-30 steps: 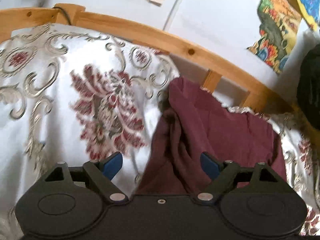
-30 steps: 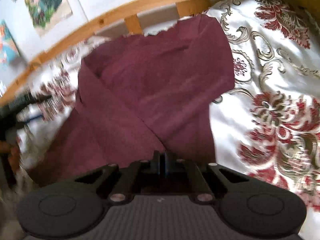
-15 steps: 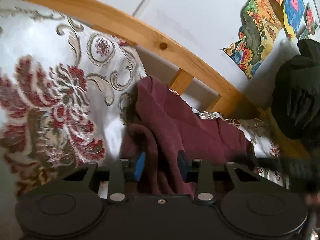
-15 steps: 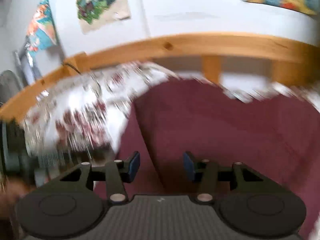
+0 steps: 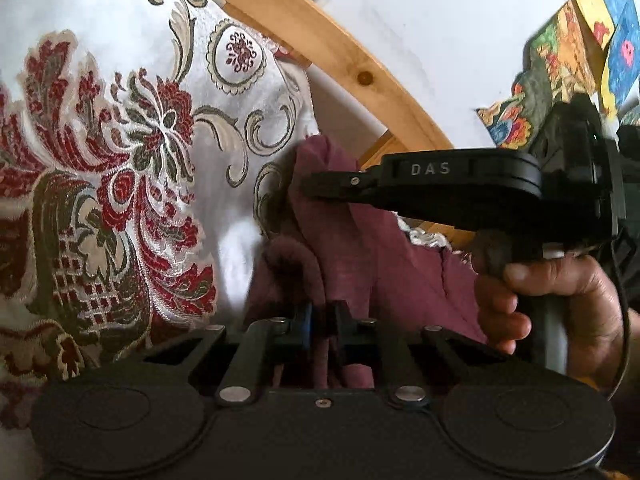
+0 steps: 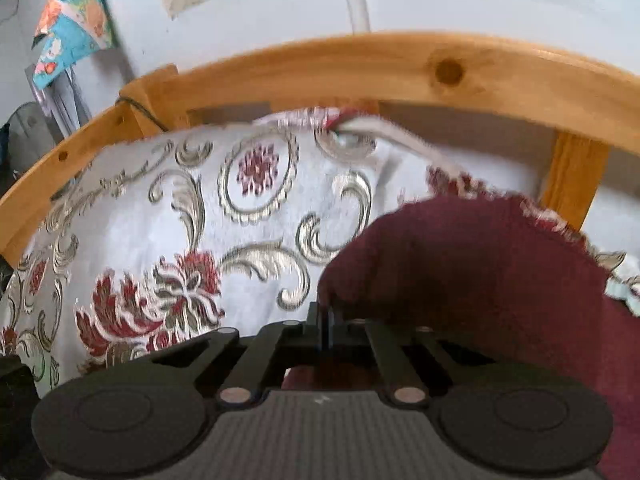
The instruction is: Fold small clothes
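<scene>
While both grippers pinch the maroon garment (image 5: 360, 248), the left gripper (image 5: 320, 324) clenches a bunched fold and the right gripper (image 6: 324, 320) grasps its edge.

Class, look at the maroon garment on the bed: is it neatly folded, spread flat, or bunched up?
Bunched up. The maroon garment rises in loose ridges, pinched by the left gripper and the right gripper, on the patterned bedspread.

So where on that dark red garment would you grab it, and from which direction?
At an outer edge, much as now: the left gripper is shut on a bunched fold of the maroon garment, and the right gripper pinches its edge. The cloth is thin and limp on the patterned bedspread, so probably come in low along the bed from its open side, away from the wooden rail.
</scene>
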`<control>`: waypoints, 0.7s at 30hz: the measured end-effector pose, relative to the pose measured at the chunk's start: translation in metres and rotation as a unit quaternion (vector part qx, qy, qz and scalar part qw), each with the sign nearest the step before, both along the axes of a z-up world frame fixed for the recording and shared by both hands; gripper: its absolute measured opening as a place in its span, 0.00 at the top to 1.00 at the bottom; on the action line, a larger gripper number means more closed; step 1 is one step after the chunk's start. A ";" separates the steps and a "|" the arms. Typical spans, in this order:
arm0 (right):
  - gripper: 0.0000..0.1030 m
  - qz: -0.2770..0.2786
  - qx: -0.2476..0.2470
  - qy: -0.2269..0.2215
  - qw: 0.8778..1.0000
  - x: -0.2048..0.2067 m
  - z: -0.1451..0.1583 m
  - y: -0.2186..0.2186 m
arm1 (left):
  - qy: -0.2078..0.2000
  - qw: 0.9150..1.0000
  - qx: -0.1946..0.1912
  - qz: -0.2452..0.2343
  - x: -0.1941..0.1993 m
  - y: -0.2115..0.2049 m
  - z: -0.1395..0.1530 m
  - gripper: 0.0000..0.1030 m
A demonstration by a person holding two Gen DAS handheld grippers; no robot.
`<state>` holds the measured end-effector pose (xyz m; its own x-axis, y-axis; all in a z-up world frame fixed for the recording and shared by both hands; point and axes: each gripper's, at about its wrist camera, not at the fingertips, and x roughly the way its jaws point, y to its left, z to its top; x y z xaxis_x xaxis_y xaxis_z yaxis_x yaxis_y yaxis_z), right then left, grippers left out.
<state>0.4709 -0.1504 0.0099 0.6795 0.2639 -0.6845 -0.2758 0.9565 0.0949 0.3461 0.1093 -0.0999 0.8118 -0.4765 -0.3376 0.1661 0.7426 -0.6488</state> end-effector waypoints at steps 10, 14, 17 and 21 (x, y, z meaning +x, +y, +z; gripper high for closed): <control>0.97 -0.056 0.018 -0.068 0.996 -0.002 0.023 -0.027 | -0.017 0.995 -0.043 0.086 -0.019 0.023 0.004 0.98; 0.97 -0.030 0.035 -0.106 0.993 0.006 0.032 -0.015 | -0.041 0.984 -0.028 0.168 -0.034 0.030 0.013 0.98; 0.97 -0.005 0.018 -0.120 0.993 0.017 0.029 0.004 | -0.030 0.978 -0.013 0.208 -0.041 0.029 0.015 0.98; 0.95 0.006 -0.047 -0.097 0.994 0.036 0.008 0.032 | -0.001 0.975 0.007 0.221 -0.040 0.024 0.014 0.97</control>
<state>0.5064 -0.1184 0.0184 0.7985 0.2137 -0.5628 -0.2913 0.9553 -0.0507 0.3063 0.1332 -0.0860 0.9378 -0.0752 -0.3389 -0.1704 0.7507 -0.6383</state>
